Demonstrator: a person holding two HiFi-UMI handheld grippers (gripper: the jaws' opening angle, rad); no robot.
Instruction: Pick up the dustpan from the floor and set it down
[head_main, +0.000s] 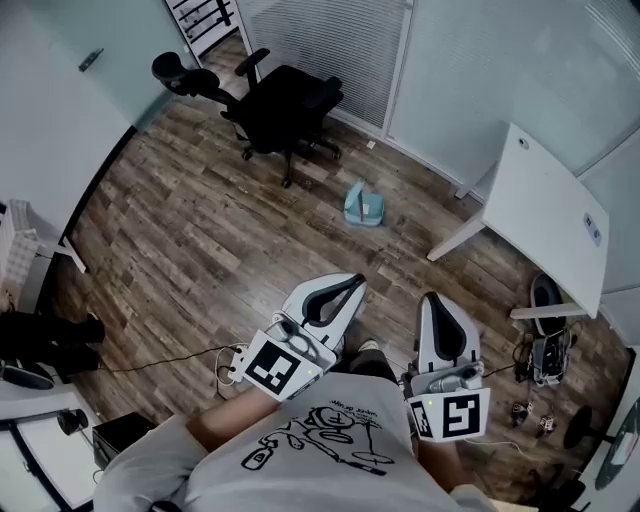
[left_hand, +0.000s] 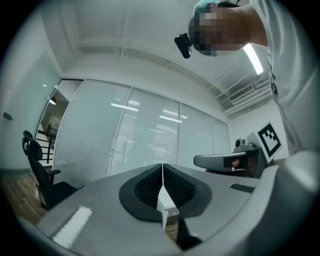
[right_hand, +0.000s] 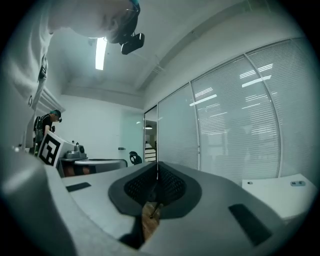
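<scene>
The left gripper (head_main: 352, 287) and right gripper (head_main: 433, 302) are both pressed together on nothing and held level by the body. The teal dustpan (head_main: 363, 205), seemingly upright, stands well ahead on the wooden floor (head_main: 200, 250), not yet reached.

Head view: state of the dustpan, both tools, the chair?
dustpan: on the floor, untouched, well ahead of both tools.
left tool: shut, empty, held level.
right tool: shut, empty, held level.
office chair: upright, unoccupied.
</scene>
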